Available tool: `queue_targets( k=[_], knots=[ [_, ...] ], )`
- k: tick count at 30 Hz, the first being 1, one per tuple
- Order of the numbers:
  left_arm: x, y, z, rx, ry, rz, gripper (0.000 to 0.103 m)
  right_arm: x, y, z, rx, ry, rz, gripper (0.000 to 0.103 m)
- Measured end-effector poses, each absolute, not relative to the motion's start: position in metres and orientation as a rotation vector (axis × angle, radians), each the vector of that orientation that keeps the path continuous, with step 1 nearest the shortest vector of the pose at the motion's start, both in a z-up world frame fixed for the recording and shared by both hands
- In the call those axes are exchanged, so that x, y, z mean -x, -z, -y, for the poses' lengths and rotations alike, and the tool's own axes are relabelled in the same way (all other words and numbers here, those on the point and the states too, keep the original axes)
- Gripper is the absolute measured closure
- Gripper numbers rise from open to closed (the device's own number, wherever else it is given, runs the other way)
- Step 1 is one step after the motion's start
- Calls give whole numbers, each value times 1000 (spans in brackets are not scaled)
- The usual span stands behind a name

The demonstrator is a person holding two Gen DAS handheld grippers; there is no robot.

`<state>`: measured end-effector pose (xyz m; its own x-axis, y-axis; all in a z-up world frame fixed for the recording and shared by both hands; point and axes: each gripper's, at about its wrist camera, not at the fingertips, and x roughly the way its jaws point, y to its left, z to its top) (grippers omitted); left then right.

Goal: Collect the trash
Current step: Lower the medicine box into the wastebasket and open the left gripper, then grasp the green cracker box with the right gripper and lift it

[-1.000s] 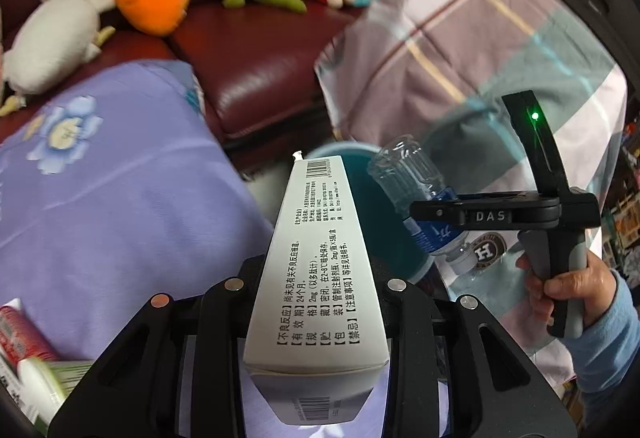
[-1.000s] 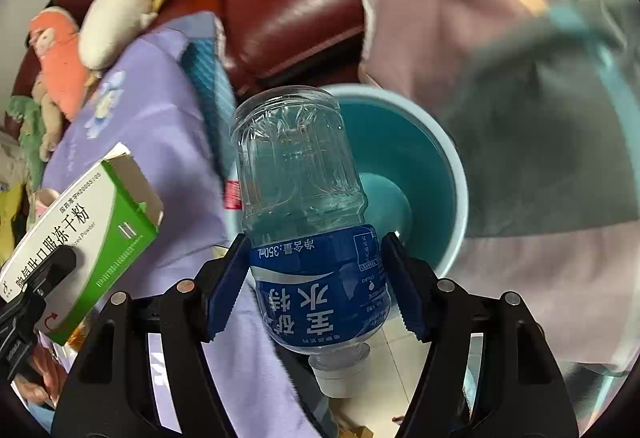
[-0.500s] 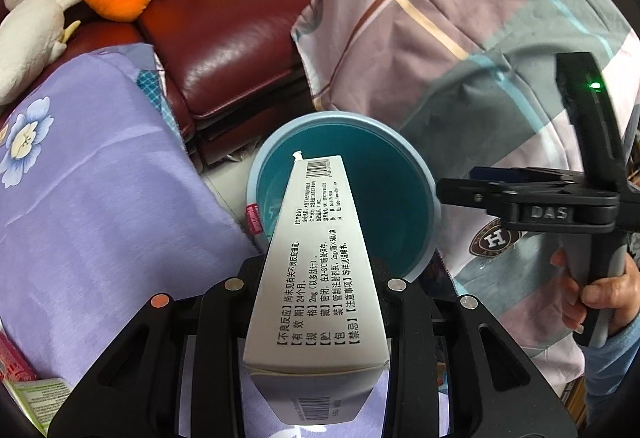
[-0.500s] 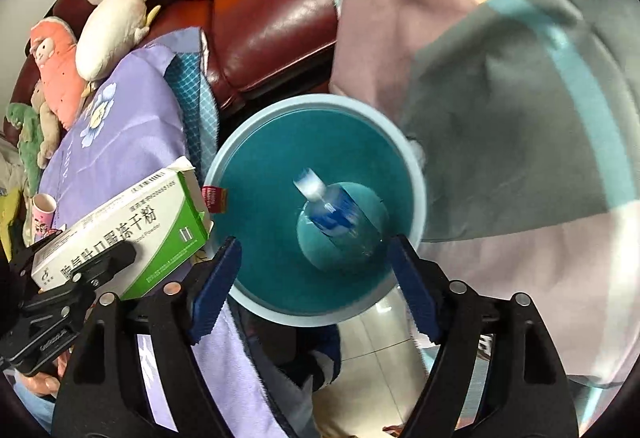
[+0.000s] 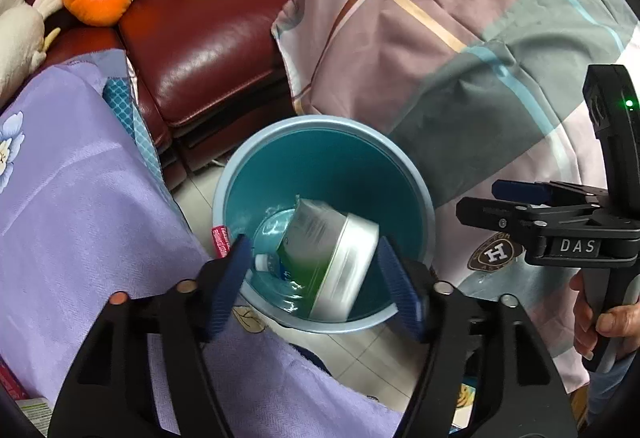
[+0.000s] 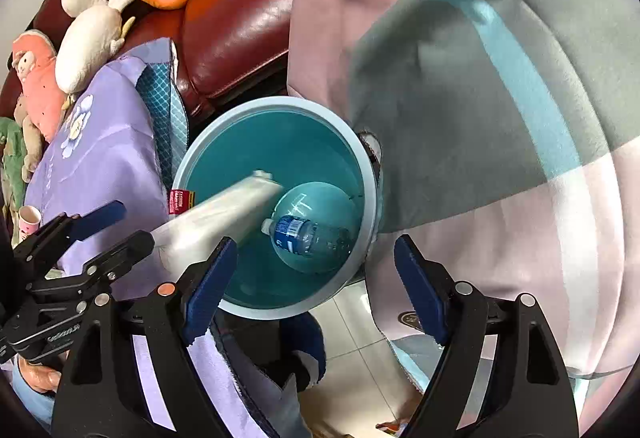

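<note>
Teal round plastic bin (image 5: 404, 174) stands on the floor between the sofa and the purple-draped surface (image 5: 72, 206), so both tools release straight down into it. Left tool (image 5: 316, 278): jaws have just been opening, now wide, nothing pressed between them; the white-and-green cardboard box (image 5: 332, 250), blurred, is falling just below. Clear plastic water bottle (image 6: 308, 234) lies at the bin bottom. Right tool (image 6: 316, 286): wide, empty, above the near rim.

Box (image 5: 332, 250) was motion-blurred, print unreadable; it hid most of bottle (image 5: 276, 266). Bin (image 5: 320, 126) tag text too small.
</note>
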<state>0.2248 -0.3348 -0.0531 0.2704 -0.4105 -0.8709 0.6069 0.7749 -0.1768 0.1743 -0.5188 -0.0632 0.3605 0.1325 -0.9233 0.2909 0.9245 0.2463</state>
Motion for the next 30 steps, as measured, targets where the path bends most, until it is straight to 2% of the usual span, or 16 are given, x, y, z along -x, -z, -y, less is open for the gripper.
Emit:
queue_targets(
  k=[12, 30],
  knots=[
    [-218, 50, 295, -141, 646, -1106, 18, -178, 60, 507, -372, 113, -1234, 18],
    [-180, 1, 159, -59, 492, -1014, 17, -182, 18, 392, -243, -36, -1222, 17]
  ],
)
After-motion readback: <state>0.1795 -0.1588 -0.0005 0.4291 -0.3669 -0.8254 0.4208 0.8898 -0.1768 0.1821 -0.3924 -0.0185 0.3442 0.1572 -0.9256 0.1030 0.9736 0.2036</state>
